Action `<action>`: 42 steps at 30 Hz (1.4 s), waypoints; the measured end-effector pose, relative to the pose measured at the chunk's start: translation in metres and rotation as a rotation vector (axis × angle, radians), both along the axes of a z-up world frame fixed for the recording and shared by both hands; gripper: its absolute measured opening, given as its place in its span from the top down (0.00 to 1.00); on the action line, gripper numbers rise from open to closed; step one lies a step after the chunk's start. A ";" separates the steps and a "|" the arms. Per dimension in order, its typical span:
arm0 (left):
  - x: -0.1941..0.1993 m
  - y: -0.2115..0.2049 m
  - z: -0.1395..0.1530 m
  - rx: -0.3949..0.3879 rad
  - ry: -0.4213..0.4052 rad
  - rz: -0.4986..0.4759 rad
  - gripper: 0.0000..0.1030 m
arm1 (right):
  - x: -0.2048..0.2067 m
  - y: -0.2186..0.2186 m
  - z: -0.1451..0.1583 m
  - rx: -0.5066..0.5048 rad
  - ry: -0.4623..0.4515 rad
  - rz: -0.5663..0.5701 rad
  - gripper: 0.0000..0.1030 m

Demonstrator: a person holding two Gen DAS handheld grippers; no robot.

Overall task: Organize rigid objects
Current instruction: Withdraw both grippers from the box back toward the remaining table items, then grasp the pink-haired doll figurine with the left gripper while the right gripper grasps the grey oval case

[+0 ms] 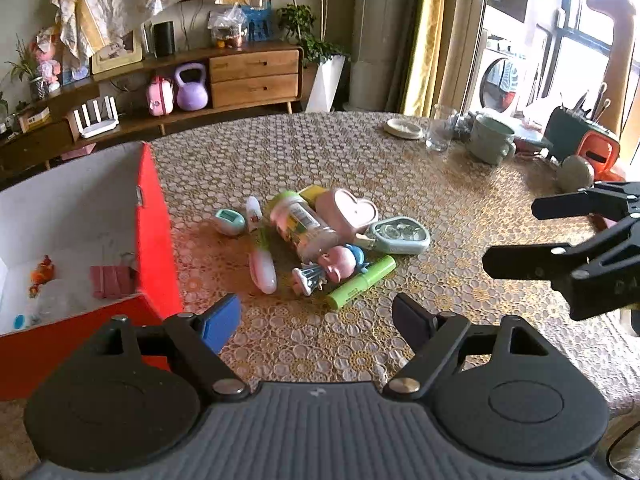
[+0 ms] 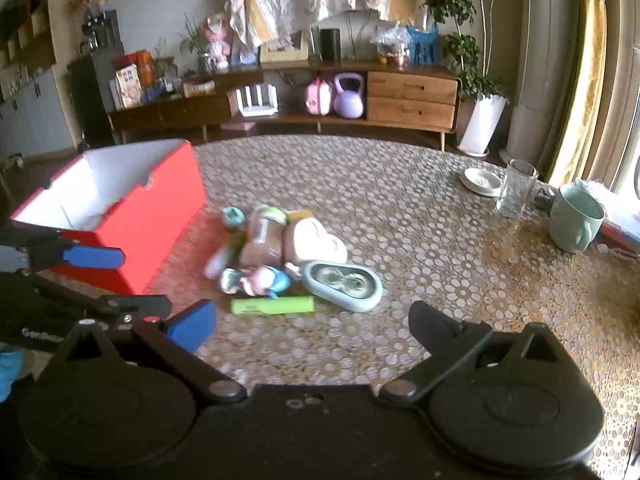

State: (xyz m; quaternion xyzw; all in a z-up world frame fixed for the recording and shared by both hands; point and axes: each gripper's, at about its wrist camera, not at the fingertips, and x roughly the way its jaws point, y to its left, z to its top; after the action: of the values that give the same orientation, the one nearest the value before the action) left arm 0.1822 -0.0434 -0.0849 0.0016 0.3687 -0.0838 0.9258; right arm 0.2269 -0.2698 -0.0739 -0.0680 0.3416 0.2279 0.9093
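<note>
Left wrist view shows your left gripper [image 1: 316, 318] with its fingers spread apart and holding nothing, poised just short of the pile of small items in the middle of the table [image 1: 460, 208]. Your right gripper [image 2: 312, 326] is likewise spread wide and empty, facing the same pile from the near side.

Nearest you lies the green tube [image 1: 362, 281], flat on the cloth and set slightly apart from the rest. It looks light and stiff but round, so it may roll; take it across the middle of its length. Behind it, the pig figure [image 1: 340, 263] is irregular and probably hard plastic; grip its body, not the thin parts. The clear jar [image 1: 302, 222] lies on its side, smooth and likely slippery, so close on it near the lid end. The pink heart box [image 1: 351, 211] and the pale blue case [image 1: 400, 235] look rigid and flat-sided, easier to pinch by their edges.

To the left stands the red box [image 1: 154, 236], open at the top, beside the pile. Inside it you can see a pink block [image 1: 111, 281] and an orange toy [image 1: 41, 274]; the other bits are too unclear to name.
</note>
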 end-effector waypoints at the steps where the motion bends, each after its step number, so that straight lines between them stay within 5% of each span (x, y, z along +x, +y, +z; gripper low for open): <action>1: 0.004 0.000 -0.004 -0.004 0.006 0.005 0.19 | 0.005 0.000 -0.003 -0.005 0.003 -0.008 0.01; 6: 0.032 0.002 -0.021 -0.012 0.051 0.040 0.19 | 0.033 -0.003 -0.021 -0.023 0.024 -0.006 0.04; 22: 0.083 -0.015 -0.058 0.043 0.106 -0.071 0.19 | 0.096 0.003 -0.063 -0.098 0.084 0.144 0.10; 34: 0.094 -0.025 -0.062 0.098 0.053 -0.132 0.19 | 0.116 0.019 -0.075 -0.079 0.098 0.220 0.13; 42: 0.096 -0.019 -0.064 0.057 0.056 -0.154 0.20 | 0.121 0.025 -0.078 -0.048 0.107 0.256 0.11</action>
State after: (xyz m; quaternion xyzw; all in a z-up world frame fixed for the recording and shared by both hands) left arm 0.2784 -0.0628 -0.1487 0.0541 0.3955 -0.1444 0.9054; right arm 0.3474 -0.2445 -0.1521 -0.1203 0.3836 0.3372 0.8513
